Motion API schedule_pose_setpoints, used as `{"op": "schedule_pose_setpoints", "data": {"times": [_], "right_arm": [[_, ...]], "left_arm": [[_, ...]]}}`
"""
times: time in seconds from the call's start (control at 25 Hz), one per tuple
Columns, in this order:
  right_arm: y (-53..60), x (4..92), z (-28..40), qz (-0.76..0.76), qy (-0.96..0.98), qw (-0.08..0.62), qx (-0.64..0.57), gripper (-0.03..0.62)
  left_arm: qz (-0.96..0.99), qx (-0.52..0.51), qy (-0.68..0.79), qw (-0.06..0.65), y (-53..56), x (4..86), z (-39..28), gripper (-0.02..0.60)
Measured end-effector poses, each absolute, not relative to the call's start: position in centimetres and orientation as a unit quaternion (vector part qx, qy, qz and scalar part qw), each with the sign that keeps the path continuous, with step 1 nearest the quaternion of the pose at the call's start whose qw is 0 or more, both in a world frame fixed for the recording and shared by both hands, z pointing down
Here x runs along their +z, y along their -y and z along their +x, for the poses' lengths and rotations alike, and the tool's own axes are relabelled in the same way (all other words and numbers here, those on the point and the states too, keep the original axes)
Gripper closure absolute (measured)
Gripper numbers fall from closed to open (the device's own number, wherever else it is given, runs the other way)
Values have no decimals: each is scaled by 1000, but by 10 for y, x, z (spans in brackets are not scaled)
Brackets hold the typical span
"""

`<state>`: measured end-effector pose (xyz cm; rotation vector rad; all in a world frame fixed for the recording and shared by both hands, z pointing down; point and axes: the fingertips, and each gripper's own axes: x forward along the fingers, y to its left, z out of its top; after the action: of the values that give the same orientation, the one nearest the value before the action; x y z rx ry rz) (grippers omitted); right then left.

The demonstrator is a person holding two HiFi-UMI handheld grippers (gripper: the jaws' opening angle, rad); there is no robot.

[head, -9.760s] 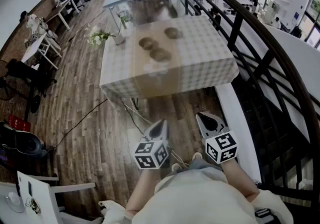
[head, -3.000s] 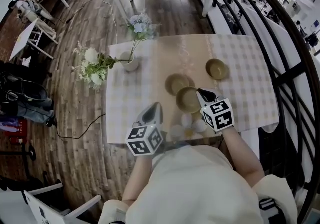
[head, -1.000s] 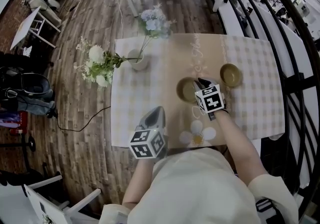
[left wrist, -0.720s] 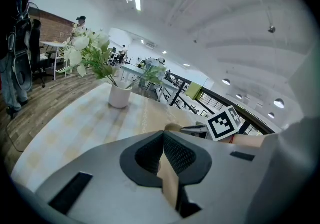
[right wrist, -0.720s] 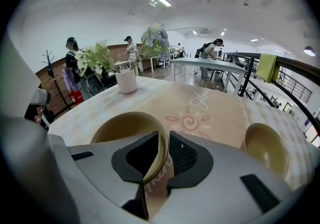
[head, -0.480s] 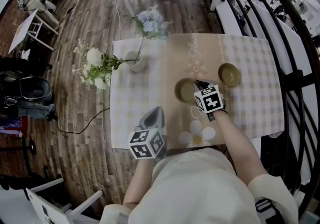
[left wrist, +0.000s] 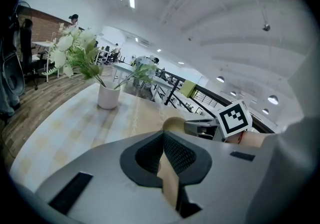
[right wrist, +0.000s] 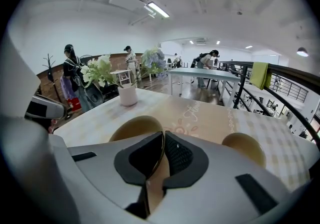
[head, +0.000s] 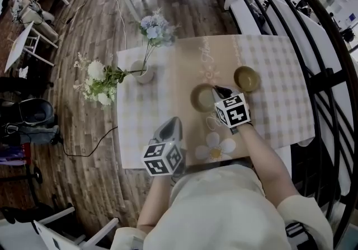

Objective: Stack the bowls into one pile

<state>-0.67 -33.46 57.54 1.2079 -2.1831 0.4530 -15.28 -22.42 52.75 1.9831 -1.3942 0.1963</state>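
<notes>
Two bowl spots show on the checked tablecloth (head: 279, 109). An olive bowl (head: 198, 98) (right wrist: 131, 127) sits on the beige runner at mid table. My right gripper (head: 217, 89) (right wrist: 162, 135) is shut on its near rim, and a thin strip of rim shows between the jaws. I cannot tell whether another bowl lies nested under it. A second olive bowl (head: 246, 78) (right wrist: 246, 149) stands apart to the right. My left gripper (head: 174, 122) (left wrist: 163, 135) hangs over the table's front edge, shut with nothing in it. From there I see the held bowl (left wrist: 172, 124).
A white vase (head: 144, 72) (right wrist: 128, 95) with flowers stands at the table's back left, and white blooms (head: 95, 78) hang past the left edge. A black railing (head: 330, 75) runs close along the right. A daisy print (head: 215, 145) marks the runner near the front.
Three seconds ago three bowls stood apart; now only two spots show, and the front bowl is gone from its place. Over the last second the right gripper has stayed at the middle bowl's rim.
</notes>
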Motion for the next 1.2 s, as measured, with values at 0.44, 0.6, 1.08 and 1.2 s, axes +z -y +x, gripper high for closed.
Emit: {"op": "schedule_pose_setpoints", "data": {"times": [0.44, 0.6, 1.08, 1.2], "right_arm": [[342, 538, 45, 480, 820, 272, 152, 580], [349, 526, 70, 493, 815, 264, 149, 580], [372, 514, 127, 531, 795, 250, 153, 580], [379, 516, 141, 537, 791, 247, 158, 579]], "left_arm": [[773, 71, 528, 343, 231, 518, -109, 577], [780, 75, 519, 343, 233, 516, -89, 577], [793, 88, 495, 345, 247, 518, -44, 577], [793, 94, 492, 348, 249, 521, -35, 577]]}}
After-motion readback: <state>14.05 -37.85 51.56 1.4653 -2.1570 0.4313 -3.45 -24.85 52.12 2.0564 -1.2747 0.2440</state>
